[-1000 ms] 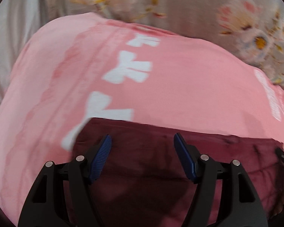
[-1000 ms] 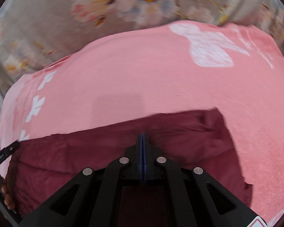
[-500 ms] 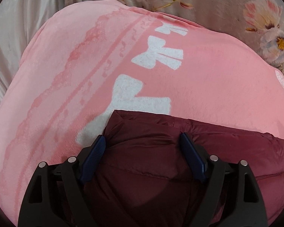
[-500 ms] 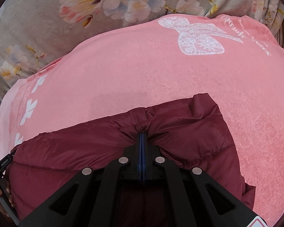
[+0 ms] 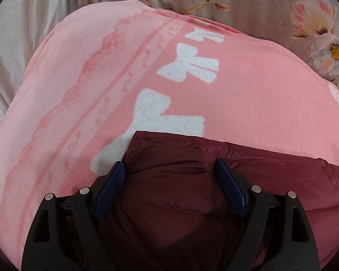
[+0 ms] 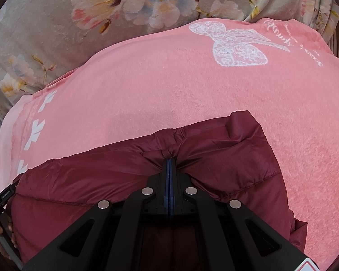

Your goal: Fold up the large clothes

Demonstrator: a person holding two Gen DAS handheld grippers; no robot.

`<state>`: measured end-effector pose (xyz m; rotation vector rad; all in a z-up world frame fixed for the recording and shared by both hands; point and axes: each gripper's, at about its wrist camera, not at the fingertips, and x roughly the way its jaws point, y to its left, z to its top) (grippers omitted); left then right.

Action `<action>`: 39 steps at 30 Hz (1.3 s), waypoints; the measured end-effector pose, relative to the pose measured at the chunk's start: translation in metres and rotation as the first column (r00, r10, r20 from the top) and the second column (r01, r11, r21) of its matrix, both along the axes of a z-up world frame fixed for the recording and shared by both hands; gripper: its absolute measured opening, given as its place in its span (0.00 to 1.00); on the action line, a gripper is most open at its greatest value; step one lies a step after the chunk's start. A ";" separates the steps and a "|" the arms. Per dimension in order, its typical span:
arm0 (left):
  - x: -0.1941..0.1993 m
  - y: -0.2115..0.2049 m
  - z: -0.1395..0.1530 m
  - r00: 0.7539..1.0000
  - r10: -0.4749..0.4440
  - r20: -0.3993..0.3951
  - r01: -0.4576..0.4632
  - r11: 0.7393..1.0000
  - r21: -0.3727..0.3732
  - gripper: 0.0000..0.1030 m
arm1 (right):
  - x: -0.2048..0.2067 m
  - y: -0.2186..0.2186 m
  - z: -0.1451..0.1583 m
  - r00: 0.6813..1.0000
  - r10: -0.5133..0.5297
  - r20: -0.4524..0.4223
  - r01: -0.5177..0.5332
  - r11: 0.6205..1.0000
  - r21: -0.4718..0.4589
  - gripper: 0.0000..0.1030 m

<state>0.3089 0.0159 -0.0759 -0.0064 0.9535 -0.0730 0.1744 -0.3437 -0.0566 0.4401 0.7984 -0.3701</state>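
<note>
Underneath: flowered grey bedspread [image 6: 45,52], then pink fleece blanket with white bows [image 5: 248,94].
Garment: maroon quilted puffer jacket [image 6: 101,180] lies on the blanket, long axis left-right, directly ahead of both claws.
Right claw [image 6: 169,161]: closed tight, pinching the jacket's far edge (fabric puckers there).
Left claw [image 5: 169,169]: spread wide, astride its left end, gripping nothing.
Obstacles: none seen.

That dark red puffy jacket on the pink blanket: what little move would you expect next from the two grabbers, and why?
Probably the left gripper should close on the maroon jacket. Its jaws stand wide open around a puffed bulge near the corner, while the right gripper is already pinched shut on the far hem. With both ends held, the jacket could be folded on the pink blanket.
</note>
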 end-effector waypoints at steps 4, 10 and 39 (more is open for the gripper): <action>0.000 -0.001 0.000 1.000 0.002 0.003 -0.002 1.000 0.001 0.79 | 0.001 -0.001 -0.001 1.000 -0.001 0.005 0.001 1.000 0.006 0.00; 0.002 0.000 0.000 1.000 0.004 0.002 -0.004 1.000 0.002 0.79 | 0.001 -0.004 -0.002 1.000 -0.006 0.018 0.005 0.999 0.036 0.00; -0.156 0.117 0.024 0.991 0.068 -0.119 -0.092 0.973 -0.210 0.83 | 0.013 0.193 -0.005 0.915 0.400 -0.047 -0.402 0.913 -0.062 0.03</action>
